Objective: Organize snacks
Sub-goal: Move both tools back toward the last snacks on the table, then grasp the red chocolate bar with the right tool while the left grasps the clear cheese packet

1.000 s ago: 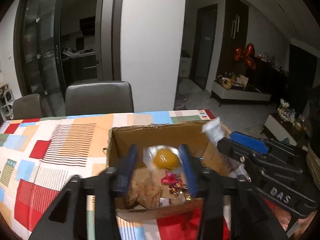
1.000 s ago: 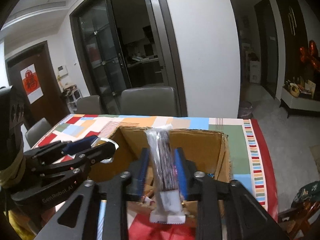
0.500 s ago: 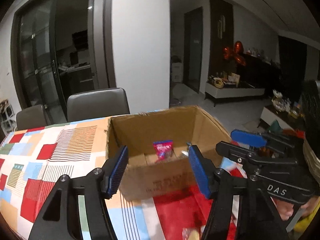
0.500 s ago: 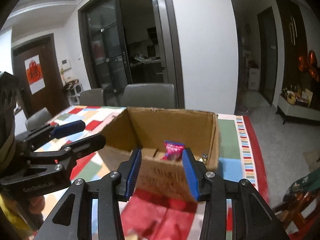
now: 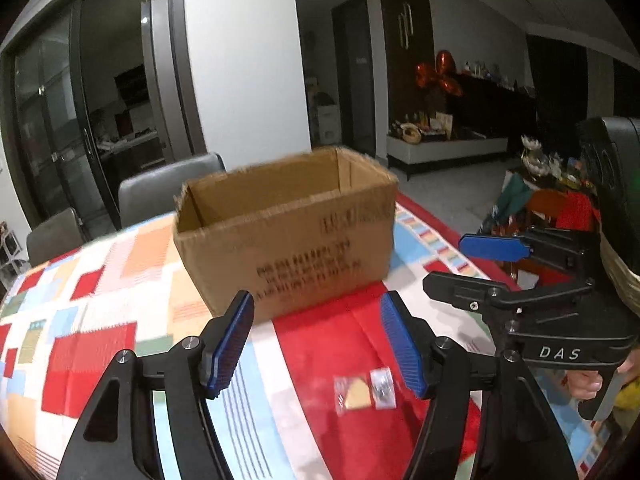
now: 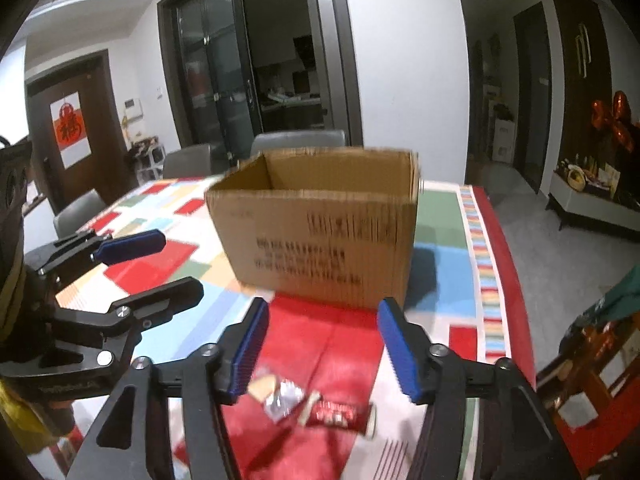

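An open cardboard box (image 5: 288,232) stands on the patchwork tablecloth; it also shows in the right wrist view (image 6: 320,224). Its inside is hidden from here. My left gripper (image 5: 320,344) is open and empty, held back from the box's near side. My right gripper (image 6: 322,348) is open and empty too. A clear packet with a yellow snack (image 5: 354,394) and a small silver packet (image 5: 382,386) lie on the cloth between the left fingers. In the right wrist view a yellow snack (image 6: 262,386), a silver packet (image 6: 284,398) and a red wrapped bar (image 6: 340,414) lie below the gripper.
The tablecloth (image 5: 100,344) covers the table; its right edge (image 6: 512,280) drops off to the floor. Grey chairs (image 5: 168,188) stand behind the table. The right gripper's body (image 5: 552,320) is at the right of the left wrist view; the left gripper's body (image 6: 80,320) is at the left of the right wrist view.
Both grippers let go of their snacks over the box, opened, and pulled back and down. The box now looks farther away and its inside is out of sight. Loose snacks came into view.
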The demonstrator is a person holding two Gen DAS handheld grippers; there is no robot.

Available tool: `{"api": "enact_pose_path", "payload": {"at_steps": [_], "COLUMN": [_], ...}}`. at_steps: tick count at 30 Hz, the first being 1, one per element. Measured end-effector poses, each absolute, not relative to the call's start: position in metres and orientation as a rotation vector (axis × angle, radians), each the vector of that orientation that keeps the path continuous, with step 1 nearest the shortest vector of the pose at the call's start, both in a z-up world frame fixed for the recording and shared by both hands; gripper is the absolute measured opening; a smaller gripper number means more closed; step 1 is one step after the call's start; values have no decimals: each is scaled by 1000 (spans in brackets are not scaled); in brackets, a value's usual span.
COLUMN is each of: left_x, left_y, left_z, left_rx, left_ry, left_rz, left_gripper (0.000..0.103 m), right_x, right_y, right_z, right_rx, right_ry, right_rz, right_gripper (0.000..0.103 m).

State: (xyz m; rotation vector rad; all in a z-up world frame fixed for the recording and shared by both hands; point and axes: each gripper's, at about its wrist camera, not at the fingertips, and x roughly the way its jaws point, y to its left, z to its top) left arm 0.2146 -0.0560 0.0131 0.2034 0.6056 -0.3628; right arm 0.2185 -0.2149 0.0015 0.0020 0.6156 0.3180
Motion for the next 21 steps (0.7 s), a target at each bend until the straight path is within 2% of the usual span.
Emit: {"api": "enact_pose_path", "payload": {"at_steps": [12,21], "left_x": [207,215], "left_y": [-63,-61], "left_z": [-46,-79], "left_rx": [215,196], "left_ry": [759,841], "left_rz": [-396,-408], "left_gripper": [67,67], "right_x": [220,229], "right_y": [-217,-213], "right_z": [-67,-94], "right_rx": [24,-10], "right_ry": [803,885], "right_rz": [325,284], "right_gripper": [60,60]}}
